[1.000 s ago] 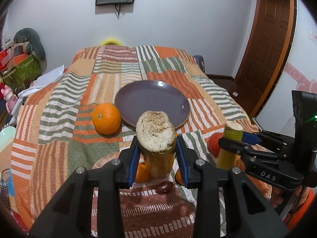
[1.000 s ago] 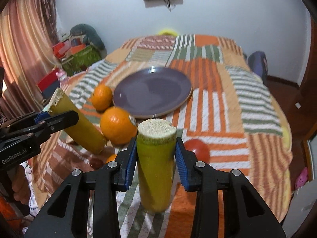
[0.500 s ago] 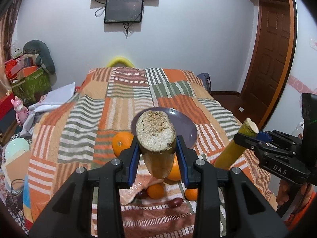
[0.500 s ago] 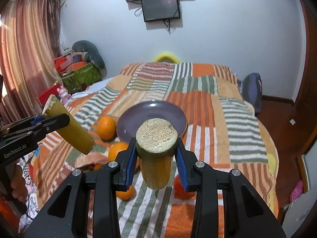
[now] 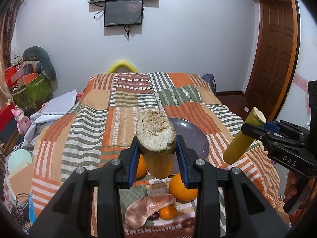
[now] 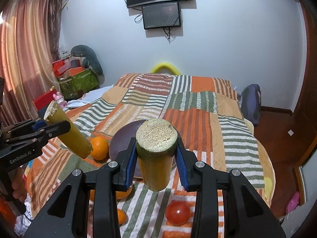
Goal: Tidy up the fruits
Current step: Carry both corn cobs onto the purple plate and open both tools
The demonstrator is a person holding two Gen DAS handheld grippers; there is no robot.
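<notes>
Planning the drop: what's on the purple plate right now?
The visible part of the purple plate is bare. Its near side is hidden behind the sugarcane piece in the left gripper, so that portion cannot be checked. Oranges lie beside it, on the blanket.

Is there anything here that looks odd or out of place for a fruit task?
Yes. Each gripper holds a cut sugarcane piece: left gripper its piece, right gripper its piece, both lifted above the bed. The purple plate is empty; oranges lie loose on the blanket.
</notes>
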